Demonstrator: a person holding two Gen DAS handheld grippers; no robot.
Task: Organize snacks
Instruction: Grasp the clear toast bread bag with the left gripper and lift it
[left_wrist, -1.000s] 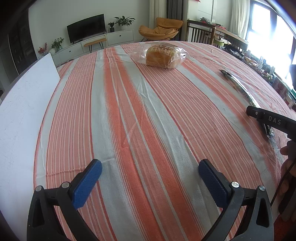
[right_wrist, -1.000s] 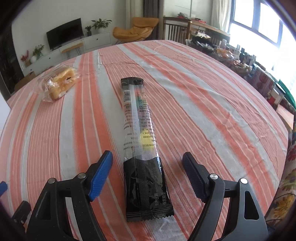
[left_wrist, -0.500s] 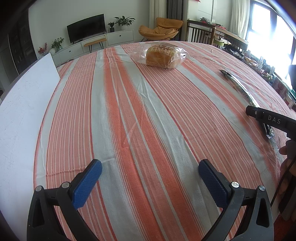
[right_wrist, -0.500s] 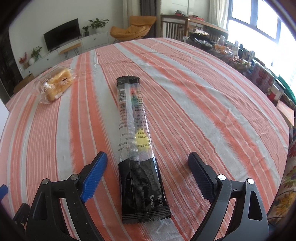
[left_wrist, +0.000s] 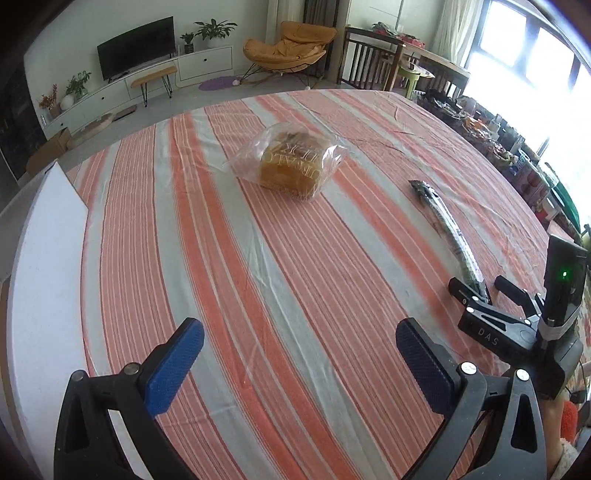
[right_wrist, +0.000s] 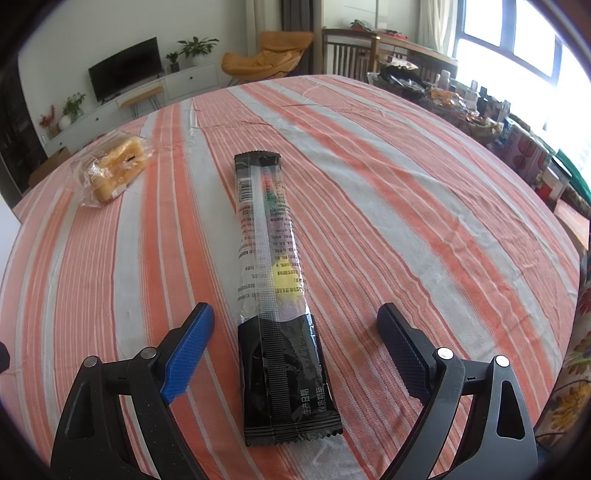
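— What has shifted?
— Both tools: my left gripper (left_wrist: 299, 354) has lifted and now looks down on the bagged bread (left_wrist: 291, 166); my right gripper (right_wrist: 295, 343) has crept forward, jaws wide either side of the long black snack packet's (right_wrist: 273, 280) near end.
— Which step?
— The approach, I judge. That packet lies flat on the counter (right_wrist: 406, 206), untouched.
— Next?
— Lower, close on it, lift. Left jaws are wide too, empty.
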